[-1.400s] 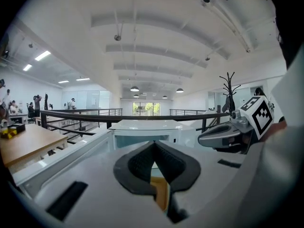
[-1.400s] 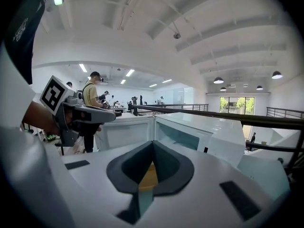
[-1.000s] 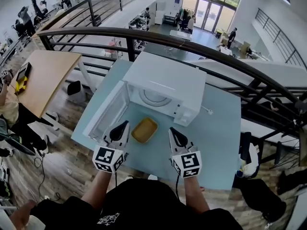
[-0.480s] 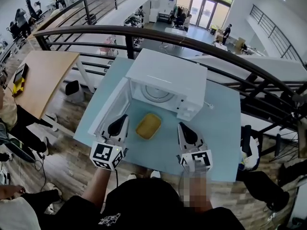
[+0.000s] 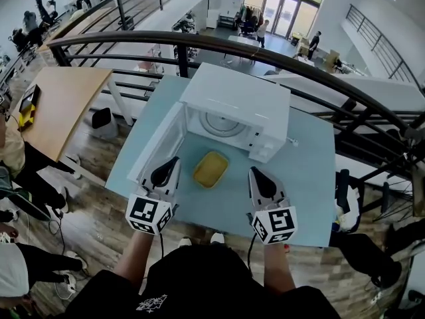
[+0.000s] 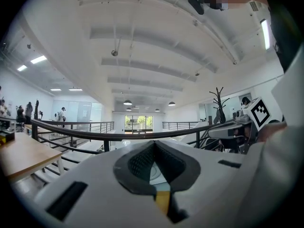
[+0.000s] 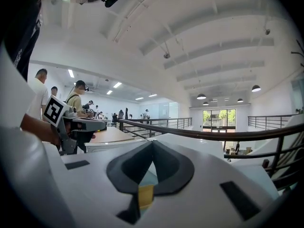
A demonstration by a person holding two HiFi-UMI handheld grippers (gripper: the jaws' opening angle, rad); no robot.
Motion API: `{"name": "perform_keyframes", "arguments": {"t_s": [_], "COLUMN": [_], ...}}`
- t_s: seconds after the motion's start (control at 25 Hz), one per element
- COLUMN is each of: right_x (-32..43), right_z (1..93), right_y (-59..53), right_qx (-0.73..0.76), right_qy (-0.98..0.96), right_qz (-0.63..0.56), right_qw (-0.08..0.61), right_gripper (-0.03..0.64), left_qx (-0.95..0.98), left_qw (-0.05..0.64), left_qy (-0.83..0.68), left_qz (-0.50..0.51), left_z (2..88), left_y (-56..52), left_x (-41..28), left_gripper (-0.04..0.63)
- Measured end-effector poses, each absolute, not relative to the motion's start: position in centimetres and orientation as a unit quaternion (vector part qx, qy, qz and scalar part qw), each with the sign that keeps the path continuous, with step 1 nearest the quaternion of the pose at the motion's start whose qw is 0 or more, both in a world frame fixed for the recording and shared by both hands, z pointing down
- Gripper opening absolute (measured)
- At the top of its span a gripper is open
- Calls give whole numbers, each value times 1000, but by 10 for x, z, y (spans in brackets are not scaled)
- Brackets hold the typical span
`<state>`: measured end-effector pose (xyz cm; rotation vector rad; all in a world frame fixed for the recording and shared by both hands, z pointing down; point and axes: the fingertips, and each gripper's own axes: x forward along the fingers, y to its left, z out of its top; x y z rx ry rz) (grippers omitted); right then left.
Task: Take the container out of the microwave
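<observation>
1. The yellow container [image 5: 211,169] lies on the pale blue surface [image 5: 305,178]. It is outside the white microwave [image 5: 236,95], just in front of the open cavity.
2. The microwave door [image 5: 158,153] stands swung out to the left, and the round turntable [image 5: 222,123] shows inside.
3. The left tongs [image 5: 174,161] hang above the surface to the left of the container, in front of the open door, with their tips toward the microwave. In the left gripper view the left tongs [image 6: 154,144] are pressed together at the tips and pinch nothing.
4. The right tongs [image 5: 253,171] hang to the right of the container, also aimed at the microwave. In the right gripper view the right tongs [image 7: 152,144] are pressed together as well and hold nothing.
5. The container sits between the two tongs and touches neither.
6. A dark curved railing [image 5: 133,39] runs behind the surface, and a wooden desk [image 5: 60,105] stands off to the left.
</observation>
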<state>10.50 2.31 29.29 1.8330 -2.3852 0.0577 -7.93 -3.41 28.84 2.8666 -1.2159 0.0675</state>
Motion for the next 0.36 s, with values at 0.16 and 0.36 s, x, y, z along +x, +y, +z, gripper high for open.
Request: {"name": "perform_keyframes", "arguments": {"t_s": [0.16,0.36], "right_x": [102,99], "right_z": [294,292], "right_y": [24,27], "right_qx": [609,610], "right_qy": [-791,-790], "right_qz": [16,14], "right_qw": [66,68], "right_gripper": [7,8], "left_qx": [920,920], "left_qw": [11,12], "left_qy": [-390,-391], "left_qz": [21,23], "left_z": [290,290], "left_y": [-33,-31], "left_x": [-82,-85], "left_gripper": [8,8]}}
